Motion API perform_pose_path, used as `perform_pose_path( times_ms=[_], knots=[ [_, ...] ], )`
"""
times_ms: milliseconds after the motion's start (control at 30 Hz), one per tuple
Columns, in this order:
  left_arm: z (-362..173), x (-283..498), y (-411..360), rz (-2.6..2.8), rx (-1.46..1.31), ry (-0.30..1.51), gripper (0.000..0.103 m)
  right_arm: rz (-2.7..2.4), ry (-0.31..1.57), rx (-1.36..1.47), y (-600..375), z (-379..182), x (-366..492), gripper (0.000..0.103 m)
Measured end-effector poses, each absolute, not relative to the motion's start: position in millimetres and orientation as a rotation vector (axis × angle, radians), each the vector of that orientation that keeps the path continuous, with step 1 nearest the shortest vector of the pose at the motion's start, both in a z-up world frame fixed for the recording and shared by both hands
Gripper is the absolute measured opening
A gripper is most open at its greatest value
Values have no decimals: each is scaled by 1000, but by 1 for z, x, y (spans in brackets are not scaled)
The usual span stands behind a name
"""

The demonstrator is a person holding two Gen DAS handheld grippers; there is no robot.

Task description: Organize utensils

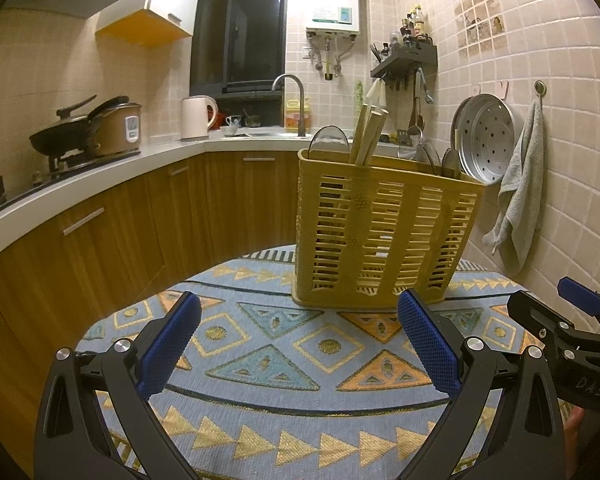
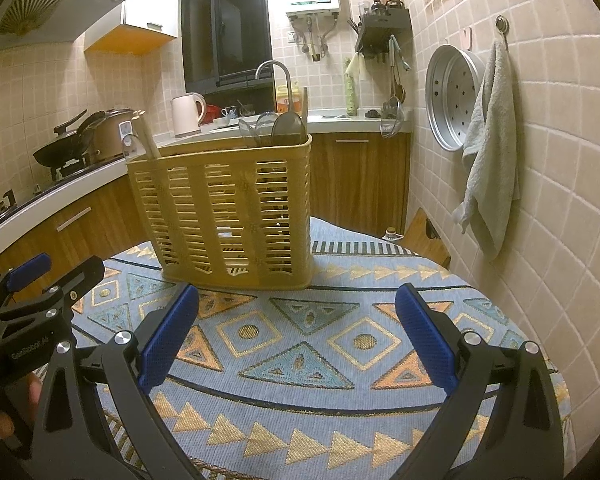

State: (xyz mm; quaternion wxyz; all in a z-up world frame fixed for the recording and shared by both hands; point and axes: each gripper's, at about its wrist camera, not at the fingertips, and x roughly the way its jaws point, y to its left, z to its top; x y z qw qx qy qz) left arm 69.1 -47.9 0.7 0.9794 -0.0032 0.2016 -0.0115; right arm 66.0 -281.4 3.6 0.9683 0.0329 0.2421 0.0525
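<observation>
A yellow slatted utensil basket (image 1: 380,236) stands upright at the far side of the patterned table; it also shows in the right wrist view (image 2: 232,216). Wooden handles (image 1: 366,136) and clear spoons (image 1: 328,140) stick out of its top, as do spoons in the right wrist view (image 2: 278,128). My left gripper (image 1: 300,344) is open and empty, hovering over the cloth in front of the basket. My right gripper (image 2: 298,340) is open and empty, beside the left one. Each gripper shows at the edge of the other's view: the right (image 1: 560,320) and the left (image 2: 36,288).
The table carries a blue and orange patterned cloth (image 1: 268,360). A tiled wall on the right holds a grey towel (image 2: 488,152) and a metal steamer tray (image 2: 452,100). A kitchen counter (image 1: 100,168) with a wok, rice cooker and kettle runs behind.
</observation>
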Motion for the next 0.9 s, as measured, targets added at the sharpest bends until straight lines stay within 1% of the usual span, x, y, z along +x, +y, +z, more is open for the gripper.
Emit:
perform_pose_path(
  times_ms=[600,733,900],
  knots=[
    [1,68,-51,-18,-2,406,96,107,493,71,-283,4,68,95],
    [2,63,-50,-16,-5,376,96,108,494,67,-283,3,68,95],
    [1,66,-50,-13,-10,414,96,109,493,66,-283,3,68,95]
  ],
)
